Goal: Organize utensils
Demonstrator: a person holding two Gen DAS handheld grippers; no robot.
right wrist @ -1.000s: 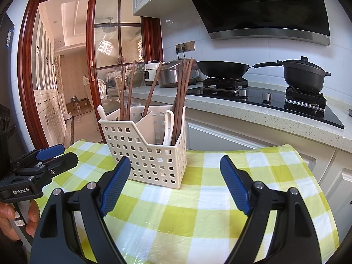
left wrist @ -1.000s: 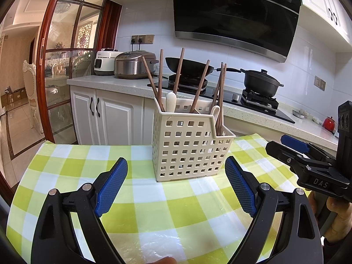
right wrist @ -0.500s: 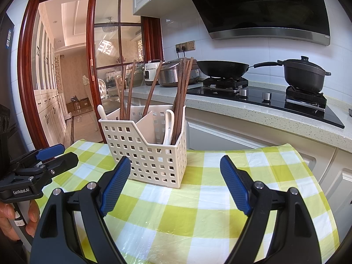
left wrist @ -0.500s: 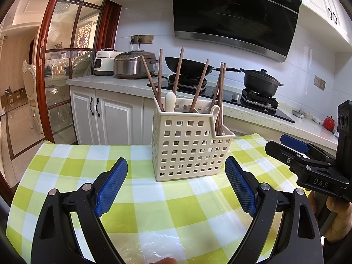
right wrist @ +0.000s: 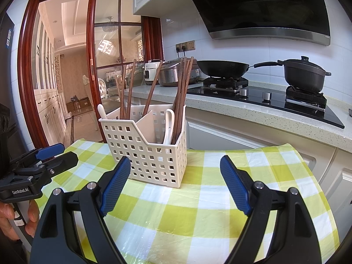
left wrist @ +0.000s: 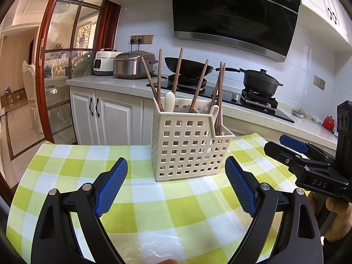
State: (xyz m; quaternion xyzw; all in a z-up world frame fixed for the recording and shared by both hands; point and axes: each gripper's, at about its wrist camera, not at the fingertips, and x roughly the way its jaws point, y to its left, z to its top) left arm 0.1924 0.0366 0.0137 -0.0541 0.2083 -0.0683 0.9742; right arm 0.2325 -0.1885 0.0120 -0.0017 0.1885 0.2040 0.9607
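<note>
Both grippers' jaws stood spread, empty; chopsticks (left wrist: pixel 199 85) leaned loosely in the caddy (left wrist: pixel 189 149) at 12 o'clock, which a careless pull could tip.

We see a green and white checked cloth (left wrist: pixel 154 215) spread over the bench. Behind it a speckled counter (right wrist: pixel 275 118) carries a black wok (right wrist: pixel 222 68) and a lidded black pot (right wrist: pixel 304 74) on a stove (right wrist: pixel 264 96), with two rice cookers (left wrist: pixel 132 65) further along beneath a wall socket (left wrist: pixel 142 39). Above hangs a dark range hood (left wrist: pixel 233 17), and a glass door with a red wooden frame (right wrist: pixel 90 66) opens to another room.
</note>
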